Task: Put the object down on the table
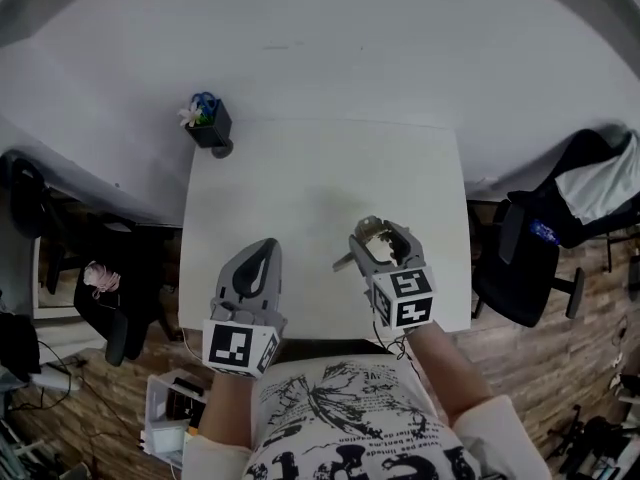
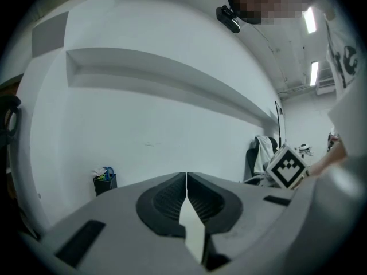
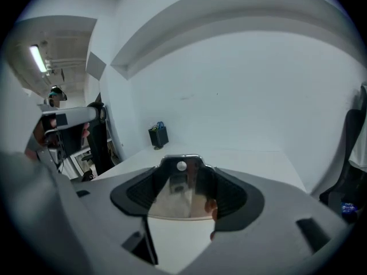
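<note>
My right gripper [image 1: 378,234] is shut on a shiny metal object [image 1: 372,230] above the near right part of the white table [image 1: 320,178]. A thin part of the object sticks out to the left. In the right gripper view the mirror-like object [image 3: 178,193] fills the gap between the jaws of my right gripper [image 3: 182,175], with a small round rivet at its top. Whether it touches the table I cannot tell. My left gripper [image 1: 262,250] hovers over the table's near left part, and its jaws are together with nothing in them [image 2: 186,179].
A black pen holder [image 1: 208,121] with scissors and a flower stands at the table's far left corner, also in the left [image 2: 105,180] and right [image 3: 158,135] gripper views. A black chair [image 1: 530,258] stands right of the table. Another chair [image 1: 100,298] is on the left.
</note>
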`<state>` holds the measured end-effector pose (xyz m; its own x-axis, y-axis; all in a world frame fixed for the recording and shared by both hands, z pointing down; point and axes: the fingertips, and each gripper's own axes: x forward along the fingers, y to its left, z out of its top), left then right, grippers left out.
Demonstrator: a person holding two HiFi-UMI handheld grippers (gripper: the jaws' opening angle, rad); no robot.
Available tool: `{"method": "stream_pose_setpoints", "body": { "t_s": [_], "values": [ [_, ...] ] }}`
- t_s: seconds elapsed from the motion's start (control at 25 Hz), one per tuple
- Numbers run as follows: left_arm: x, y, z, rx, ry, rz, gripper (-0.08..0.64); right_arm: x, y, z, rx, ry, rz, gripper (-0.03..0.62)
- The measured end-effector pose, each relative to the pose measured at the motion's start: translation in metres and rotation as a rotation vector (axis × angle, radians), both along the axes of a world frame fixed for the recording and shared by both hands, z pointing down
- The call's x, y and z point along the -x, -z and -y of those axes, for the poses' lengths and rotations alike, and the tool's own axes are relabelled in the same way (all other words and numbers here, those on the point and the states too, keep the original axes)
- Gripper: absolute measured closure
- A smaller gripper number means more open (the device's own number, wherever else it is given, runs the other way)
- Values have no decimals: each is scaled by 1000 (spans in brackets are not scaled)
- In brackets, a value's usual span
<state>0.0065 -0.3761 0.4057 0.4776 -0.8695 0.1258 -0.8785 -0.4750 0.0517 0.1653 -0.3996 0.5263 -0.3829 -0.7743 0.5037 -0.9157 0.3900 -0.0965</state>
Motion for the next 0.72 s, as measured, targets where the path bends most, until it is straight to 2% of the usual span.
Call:
{"method": "stream_pose_setpoints", "body": {
  "t_s": [0.2,0.4,0.72],
  "values": [
    [-1,-12,20,8,-11,16,548,10,-45,17,129,58,-38,308],
    [3,-36,32,72,-40,25,548,18,-85,38,222,58,-75,308],
    [13,-64,50,117,-37,48,548,33,-138,60,354,64,-136,307]
  ]
}}
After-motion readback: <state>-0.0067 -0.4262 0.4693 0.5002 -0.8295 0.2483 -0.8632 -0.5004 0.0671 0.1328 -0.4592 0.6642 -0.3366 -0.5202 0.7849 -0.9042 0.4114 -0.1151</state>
